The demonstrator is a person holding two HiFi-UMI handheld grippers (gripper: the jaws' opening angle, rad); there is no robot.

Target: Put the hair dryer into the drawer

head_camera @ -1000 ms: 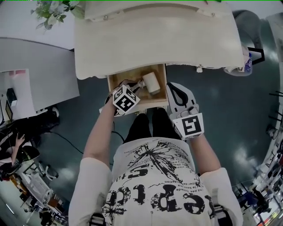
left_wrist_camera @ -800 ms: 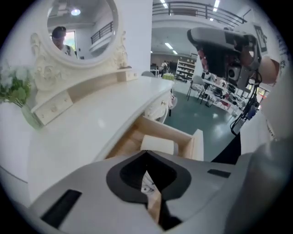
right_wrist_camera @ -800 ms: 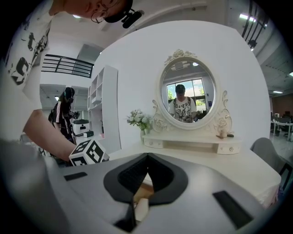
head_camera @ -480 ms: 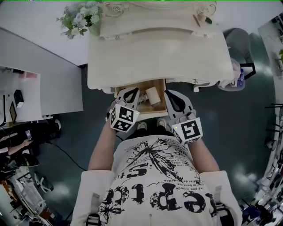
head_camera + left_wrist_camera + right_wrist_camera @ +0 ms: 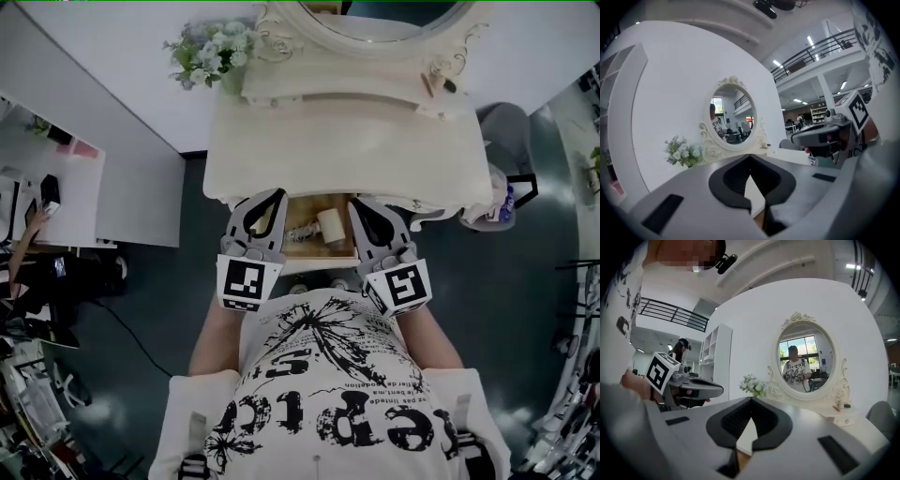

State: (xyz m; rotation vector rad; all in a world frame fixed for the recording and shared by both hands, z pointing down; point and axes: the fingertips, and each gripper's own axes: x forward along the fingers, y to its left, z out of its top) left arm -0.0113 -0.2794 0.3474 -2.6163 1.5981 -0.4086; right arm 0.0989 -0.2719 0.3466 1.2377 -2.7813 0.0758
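The white hair dryer lies with its cord inside the open wooden drawer under the cream dressing table. My left gripper is held level above the drawer's left side, its jaws shut with nothing between them. My right gripper hovers level over the drawer's right side, also shut and empty. In the left gripper view the left gripper points at the oval mirror. In the right gripper view the right gripper faces the mirror too. Neither gripper touches the dryer.
A vase of flowers stands at the table's back left by the ornate mirror frame. Small items lie at the back right. A white desk stands to the left, a bin to the right.
The left gripper has come up out of the drawer, leaving the hair dryer inside, and now points level. The right gripper has risen too. The head view has tilted up towards the mirror.
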